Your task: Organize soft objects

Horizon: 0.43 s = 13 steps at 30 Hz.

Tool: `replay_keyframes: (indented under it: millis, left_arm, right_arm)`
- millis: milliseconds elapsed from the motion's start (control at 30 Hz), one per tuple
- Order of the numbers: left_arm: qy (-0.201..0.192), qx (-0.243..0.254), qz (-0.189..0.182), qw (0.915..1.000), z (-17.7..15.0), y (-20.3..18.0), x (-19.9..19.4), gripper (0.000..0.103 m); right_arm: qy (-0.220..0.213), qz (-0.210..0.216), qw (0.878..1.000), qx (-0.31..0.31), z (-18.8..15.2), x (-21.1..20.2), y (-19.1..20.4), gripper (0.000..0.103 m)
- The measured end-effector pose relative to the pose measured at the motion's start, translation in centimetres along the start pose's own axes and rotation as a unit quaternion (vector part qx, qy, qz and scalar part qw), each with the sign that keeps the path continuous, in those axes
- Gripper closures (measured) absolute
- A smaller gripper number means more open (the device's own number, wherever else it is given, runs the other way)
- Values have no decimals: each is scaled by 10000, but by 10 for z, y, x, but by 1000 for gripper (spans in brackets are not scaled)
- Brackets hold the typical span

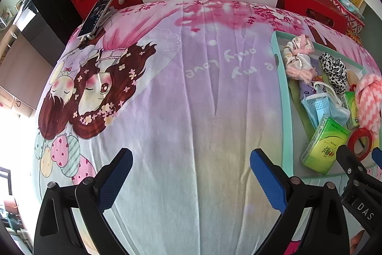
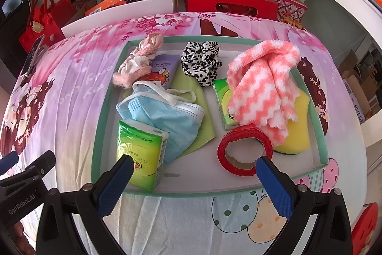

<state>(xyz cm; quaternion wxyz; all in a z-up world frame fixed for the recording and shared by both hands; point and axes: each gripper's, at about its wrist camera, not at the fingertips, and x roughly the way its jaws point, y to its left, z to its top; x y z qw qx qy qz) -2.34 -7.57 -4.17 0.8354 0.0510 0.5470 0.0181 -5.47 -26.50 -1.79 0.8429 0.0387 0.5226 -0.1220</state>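
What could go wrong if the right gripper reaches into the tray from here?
1. The mask overlaps the tissue pack, so lifting either may drag the other.
2. The towel drapes over the sponge and a second pack; pulling it may shift them.
3. The open right gripper may bump the tape.

Left gripper: "GenRobot.AI"; purple tube: prob. "BABY WINGS".

Yellow sponge mostly under pink towel (2nd tissue pack partly too).
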Motion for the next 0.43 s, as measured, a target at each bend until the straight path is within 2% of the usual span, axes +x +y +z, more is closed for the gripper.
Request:
replay_keyframes:
  millis: [433]
  left_arm:
    - [-77, -40, -63, 9999, 1, 0, -4, 4]
  right_arm:
    - [0, 2, 10000, 0, 1, 0, 0, 0]
